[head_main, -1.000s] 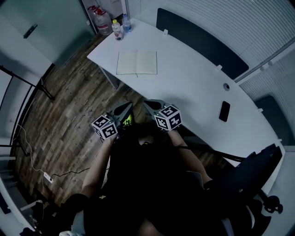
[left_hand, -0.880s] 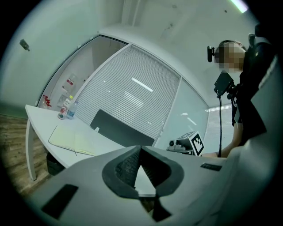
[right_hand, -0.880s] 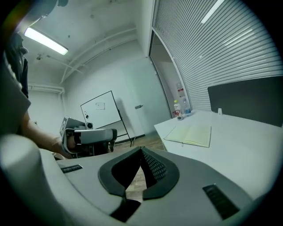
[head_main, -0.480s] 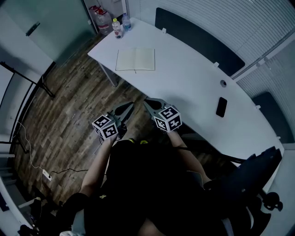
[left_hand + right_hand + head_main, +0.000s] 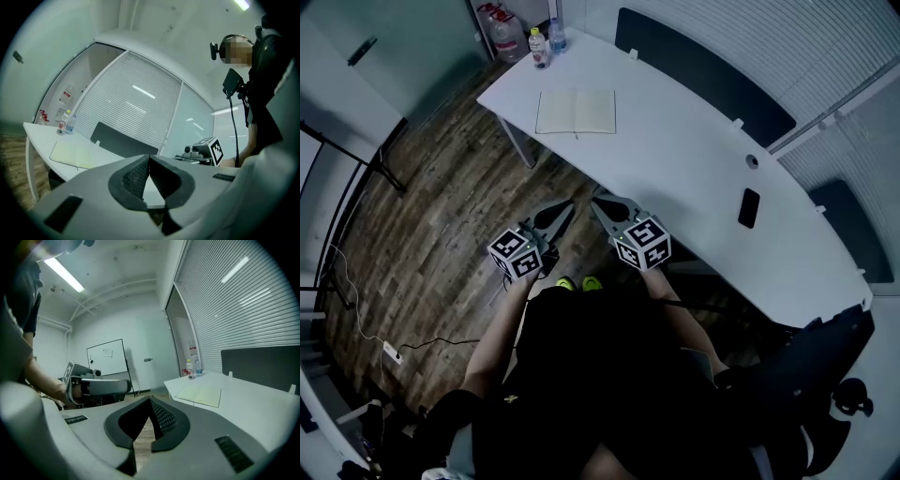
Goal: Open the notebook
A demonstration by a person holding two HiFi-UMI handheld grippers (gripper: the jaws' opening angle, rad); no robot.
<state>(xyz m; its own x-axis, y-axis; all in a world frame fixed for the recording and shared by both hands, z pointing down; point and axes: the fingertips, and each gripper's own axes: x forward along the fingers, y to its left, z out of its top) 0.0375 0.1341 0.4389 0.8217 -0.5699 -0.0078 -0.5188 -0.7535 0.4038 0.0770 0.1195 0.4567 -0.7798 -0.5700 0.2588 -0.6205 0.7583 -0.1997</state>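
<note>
The notebook (image 5: 576,112) lies open and flat near the far left end of the white table (image 5: 675,159). It also shows pale in the left gripper view (image 5: 75,154) and in the right gripper view (image 5: 199,394). My left gripper (image 5: 565,204) and right gripper (image 5: 595,200) hang side by side over the wooden floor, short of the table's near edge and well apart from the notebook. Both are shut with nothing between the jaws, as seen at the left gripper (image 5: 149,157) and at the right gripper (image 5: 150,399).
Two small bottles (image 5: 542,44) stand at the table's far corner, with a large water jug (image 5: 506,36) on the floor beyond. A black phone (image 5: 748,207) lies on the table's right part. A dark panel (image 5: 703,75) backs the table; a chair (image 5: 811,366) stands at lower right.
Both grippers have lifted slightly and stay shut. The table and notebook have slid a little up the head view, and a pair of shoes now shows below the grippers.
</note>
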